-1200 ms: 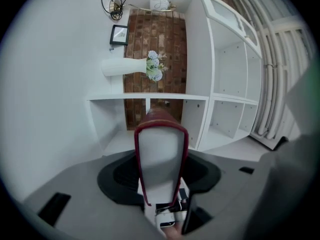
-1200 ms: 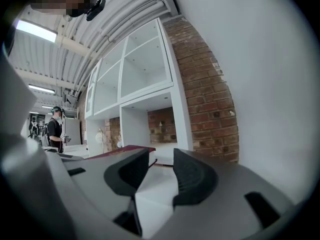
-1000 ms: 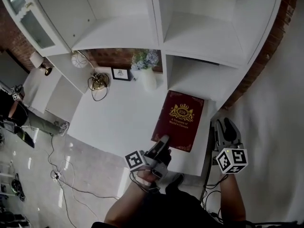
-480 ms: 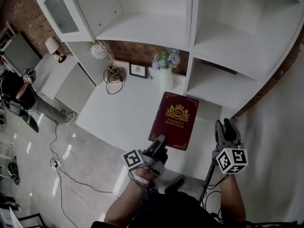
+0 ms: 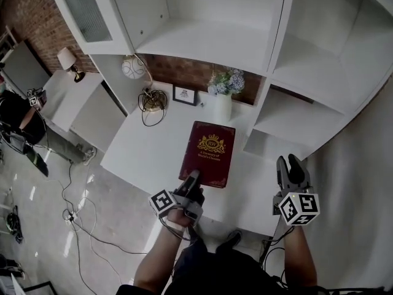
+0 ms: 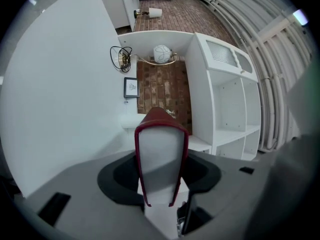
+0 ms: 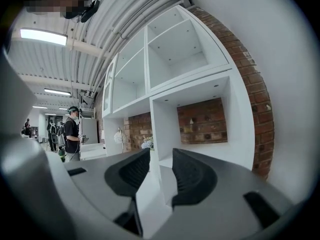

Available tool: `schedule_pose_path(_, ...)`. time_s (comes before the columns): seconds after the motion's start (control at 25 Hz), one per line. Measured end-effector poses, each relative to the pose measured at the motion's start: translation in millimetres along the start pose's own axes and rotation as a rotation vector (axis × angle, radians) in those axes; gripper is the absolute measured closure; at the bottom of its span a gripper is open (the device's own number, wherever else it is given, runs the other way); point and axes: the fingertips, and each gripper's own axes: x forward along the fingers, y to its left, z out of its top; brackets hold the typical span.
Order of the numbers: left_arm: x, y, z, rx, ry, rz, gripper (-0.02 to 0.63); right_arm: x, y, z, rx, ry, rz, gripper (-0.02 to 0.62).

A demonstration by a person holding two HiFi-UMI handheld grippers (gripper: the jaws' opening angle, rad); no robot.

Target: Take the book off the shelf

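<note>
Flower vase [image 5: 222,108], framed picture [image 5: 184,94] and coiled cable [image 5: 152,101] sit beyond the book [image 5: 207,153].

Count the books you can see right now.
1. The red book is clamped in the left gripper, over the white desk. Shelves show none, though some corners are hidden.

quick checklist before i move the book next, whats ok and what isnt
1. Left tongs grip on book: ok, shut on its near edge.
2. Book out of shelf: ok, it is over the desk top.
3. Right tongs free: ok, jaws apart, nothing between.
4. Vase clear of book: ok, gap beyond the far edge.
5. Book resting on desk top or held above it: cannot tell.
</note>
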Motion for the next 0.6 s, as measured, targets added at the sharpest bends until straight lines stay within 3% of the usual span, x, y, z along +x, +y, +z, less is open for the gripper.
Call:
schedule_pose_path(0.32, -8.9, 42.4, 69.3, 0.02, 0.002, 0.08, 0.387, 24.7, 33.7, -6.5, -0.005, 0.021, -0.039, 0.457)
schedule_pose_path(0.6, -12.3, 78.8, 107.7, -0.001, 0.043, 0.149, 0.387, 49.0, 65.2, -10.2, -0.008, 0.035, -0.068, 0.457)
